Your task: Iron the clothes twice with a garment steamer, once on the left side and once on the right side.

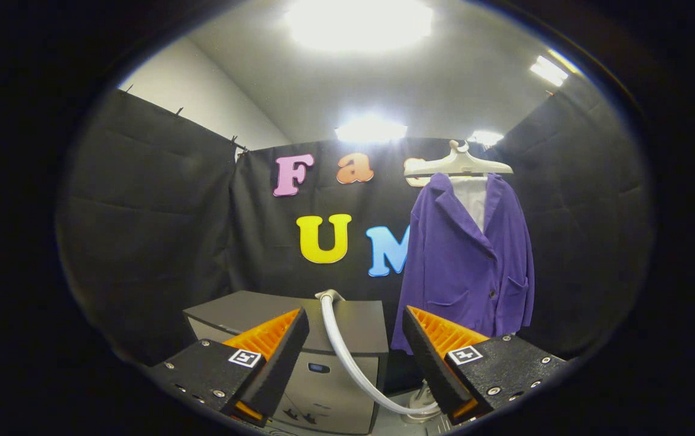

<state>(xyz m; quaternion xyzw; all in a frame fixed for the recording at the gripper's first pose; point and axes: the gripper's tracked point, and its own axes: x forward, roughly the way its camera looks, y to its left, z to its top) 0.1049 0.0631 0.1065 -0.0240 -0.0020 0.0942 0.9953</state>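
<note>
Tool (355,354) fingers spread apart, empty, the steamer hose (347,354) between them; purple jacket (468,260) hangs beyond the hose.

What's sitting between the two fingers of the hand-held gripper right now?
In the gripper view, the hand-held gripper is open. Between its fingers a white hose curves down from the grey steamer cabinet, untouched by either finger. The purple jacket hangs beyond.

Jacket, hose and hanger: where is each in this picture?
Jacket (465,266): gripper view, on its purple front, beyond the open tongs (355,351).
Hose (340,345): gripper view, mid-length, between the fingers.
Hanger (457,165): gripper view, on its pale shoulder bar.
</note>
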